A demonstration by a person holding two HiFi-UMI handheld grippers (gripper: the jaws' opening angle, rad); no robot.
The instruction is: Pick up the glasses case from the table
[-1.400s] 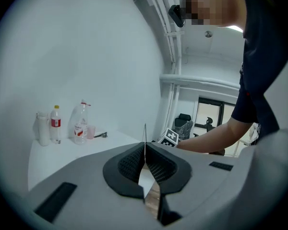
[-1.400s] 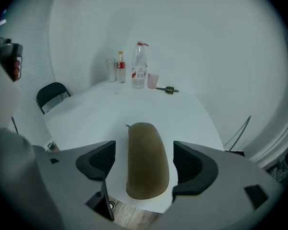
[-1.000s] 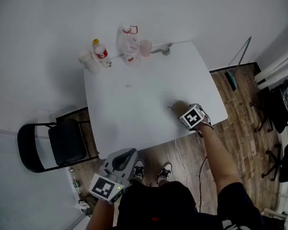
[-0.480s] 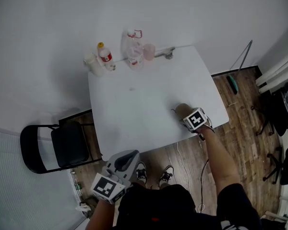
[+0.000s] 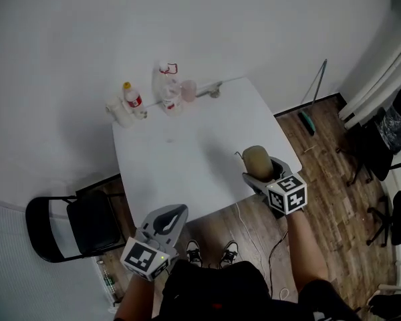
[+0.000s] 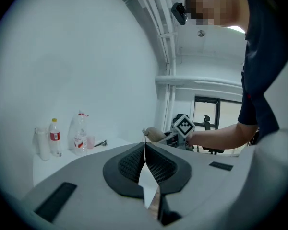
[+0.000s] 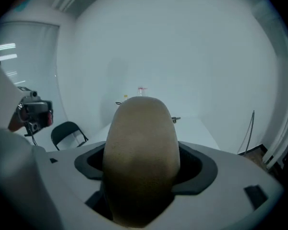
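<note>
The tan oval glasses case [image 5: 257, 162] is held up off the white table [image 5: 180, 172], over its near right corner. My right gripper [image 5: 259, 176] is shut on it; in the right gripper view the glasses case [image 7: 141, 157] fills the space between the jaws and sticks up past them. My left gripper [image 5: 166, 221] hangs below the table's near edge, over the floor, with its jaws pressed together and nothing between them. From the left gripper view the glasses case [image 6: 153, 134] shows far off beside the right gripper's marker cube [image 6: 183, 125].
At the table's far edge stand a red-labelled bottle [image 5: 131, 99], a clear plastic jug [image 5: 164, 85], a pink cup [image 5: 188, 89] and a white container [image 5: 117, 111]. A black folding chair [image 5: 70, 226] stands left of the table. More chairs [image 5: 381, 146] are at the right.
My right gripper has lifted the glasses case off the table and drawn it toward the near right corner. The left gripper has stayed low by the table's near edge.
</note>
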